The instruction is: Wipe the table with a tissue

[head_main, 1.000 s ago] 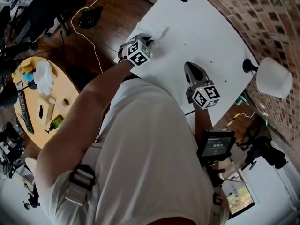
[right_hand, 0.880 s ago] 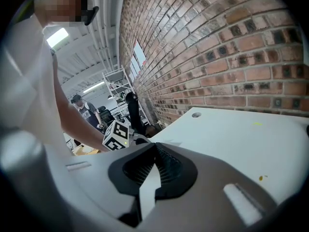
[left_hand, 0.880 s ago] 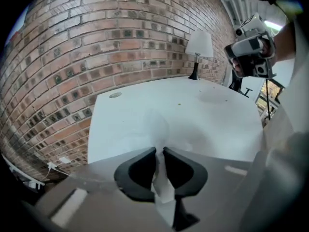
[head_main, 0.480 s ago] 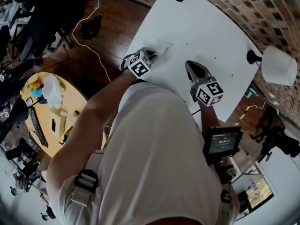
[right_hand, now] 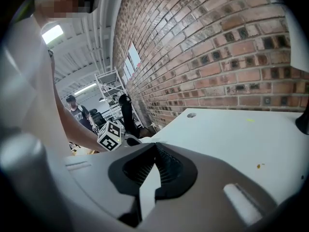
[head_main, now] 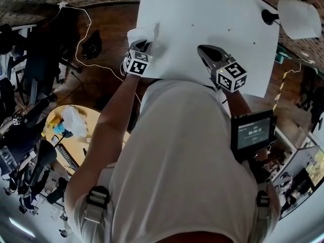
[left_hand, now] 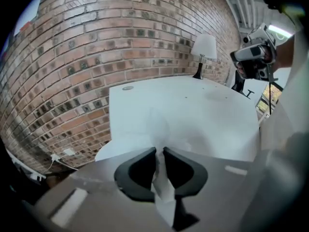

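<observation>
Left gripper [head_main: 143,46] jaws clenched on crumpled soft white tissue [head_main: 142,33], tissue on smooth white surface [head_main: 202,14] at its 9 o'clock edge. Right gripper [head_main: 206,50] jaws together, empty, 3 o'clock of tissue.

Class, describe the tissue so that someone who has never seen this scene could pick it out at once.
Find the big white table. At its left edge, across from the lamp, the left claw is shut on the tissue. It is the only soft, crumpled white thing there; the tabletop around it is flat and smooth.
</observation>
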The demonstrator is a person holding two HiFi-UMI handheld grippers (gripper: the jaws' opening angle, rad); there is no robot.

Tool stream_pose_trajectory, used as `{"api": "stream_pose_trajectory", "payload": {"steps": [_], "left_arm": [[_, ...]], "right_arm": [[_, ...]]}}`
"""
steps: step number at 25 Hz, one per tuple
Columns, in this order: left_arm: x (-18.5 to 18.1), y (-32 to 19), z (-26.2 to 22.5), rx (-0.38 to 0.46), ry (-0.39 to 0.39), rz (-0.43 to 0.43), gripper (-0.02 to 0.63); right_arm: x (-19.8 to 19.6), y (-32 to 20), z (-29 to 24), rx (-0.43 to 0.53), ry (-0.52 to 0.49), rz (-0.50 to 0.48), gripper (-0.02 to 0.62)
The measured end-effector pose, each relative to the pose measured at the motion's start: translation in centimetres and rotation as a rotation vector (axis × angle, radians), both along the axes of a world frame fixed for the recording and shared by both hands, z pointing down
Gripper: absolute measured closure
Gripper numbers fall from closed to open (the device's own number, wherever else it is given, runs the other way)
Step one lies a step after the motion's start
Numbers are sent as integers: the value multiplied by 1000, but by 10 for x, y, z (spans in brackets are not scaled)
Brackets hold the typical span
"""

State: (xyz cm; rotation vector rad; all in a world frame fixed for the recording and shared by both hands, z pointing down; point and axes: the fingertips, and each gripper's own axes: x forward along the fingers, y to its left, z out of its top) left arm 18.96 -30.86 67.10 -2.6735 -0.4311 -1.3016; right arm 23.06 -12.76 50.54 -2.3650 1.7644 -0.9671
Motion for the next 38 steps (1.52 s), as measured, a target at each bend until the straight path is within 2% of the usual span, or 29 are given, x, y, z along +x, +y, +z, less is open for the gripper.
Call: {"api": "stream_pose_trajectory", "payload": {"steps": [6, 10, 13, 17, 20, 22, 25, 29, 31, 35, 38], "left_arm": [[-5, 53, 0, 2, -8, 175, 566], [-3, 99, 1, -57, -32, 314, 566], [-13, 129, 2, -136, -80, 391, 566], [-41, 155, -3, -296, -227, 477, 566], [-56, 169, -10, -390, -282, 526, 566], [-58, 175, -18, -433, -279, 519, 566], [-50, 166, -29, -403, -214, 479, 566], [-19, 112, -46, -316, -72, 318, 566], [-4, 75, -52, -270, -29, 219, 566], [15, 18, -57, -175, 2, 63, 566], [25, 0, -55, -123, 0, 5, 566]], "right_arm": [[-11, 9, -6, -4, 16, 97, 588], [-14, 15, -6, -6, 17, 144, 588], [-16, 22, -6, -8, 18, 174, 588], [-15, 29, -8, -13, 22, 208, 588], [-13, 31, -10, -7, 24, 226, 588], [-12, 33, -10, -4, 25, 231, 588], [-10, 35, -8, 8, 25, 239, 588], [-4, 37, -5, 31, 24, 245, 588], [-2, 39, -5, 42, 25, 244, 588], [1, 48, -7, 61, 26, 240, 588], [5, 58, -8, 72, 27, 239, 588]]}}
